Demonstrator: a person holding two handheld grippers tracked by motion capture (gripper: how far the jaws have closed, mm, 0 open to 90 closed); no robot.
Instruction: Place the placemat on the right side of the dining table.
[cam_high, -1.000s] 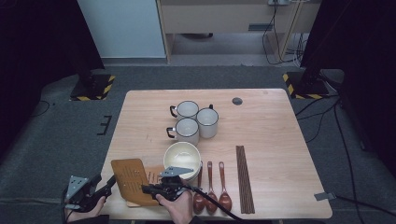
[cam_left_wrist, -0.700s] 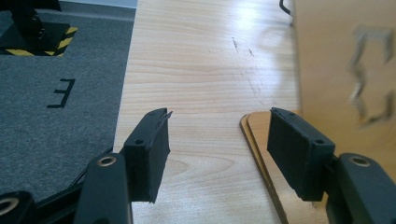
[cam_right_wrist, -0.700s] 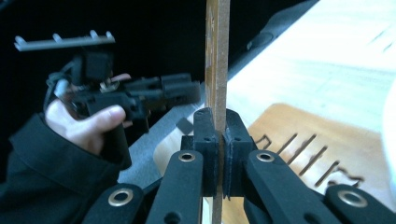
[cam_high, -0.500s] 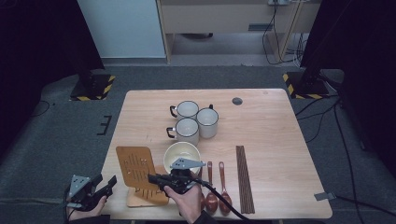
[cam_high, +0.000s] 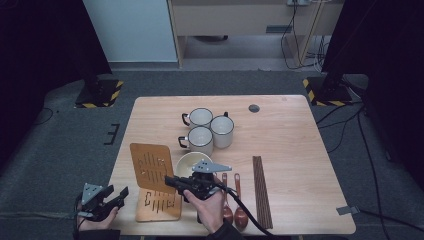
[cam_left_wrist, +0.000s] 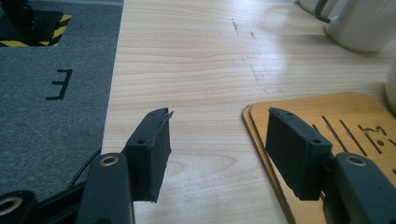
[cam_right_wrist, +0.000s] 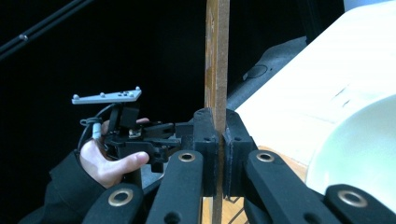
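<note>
Right tool (cam_high: 172, 181) pressed together on the edge of a thin wooden slotted board (cam_high: 151, 167). In the right gripper view the pads pinch the board (cam_right_wrist: 217, 60) near its lower end, and it stands edge-on and upright out of the grip. From the high view the board is off the bench (cam_high: 290, 150), tilted up, its long axis running away from the person, its face turned toward the camera.

A 2nd slotted board (cam_high: 159, 206) lies flat at the near-left part of the bench, partly under the raised one. Left gripper view shows 2 stacked board edges (cam_left_wrist: 256, 122) just right of the left tool.

Left tool (cam_high: 122, 194) spread about halfway, nothing between its pads, hovering at the bench's near-left edge. It points toward the flat board, which lies just to its right.

Key relation: the raised board sits between the 2 tools, gripped at its right-hand edge, so its free left edge faces the left tool. The left hand is the nearer one to the flat board.

Nearby: white bowl (cam_high: 189, 162) touching or just behind the right tool, 3 mugs (cam_high: 207, 127) farther back, 2 wooden spoons (cam_high: 235, 212) and dark chopsticks (cam_high: 262, 192) to the right.
</note>
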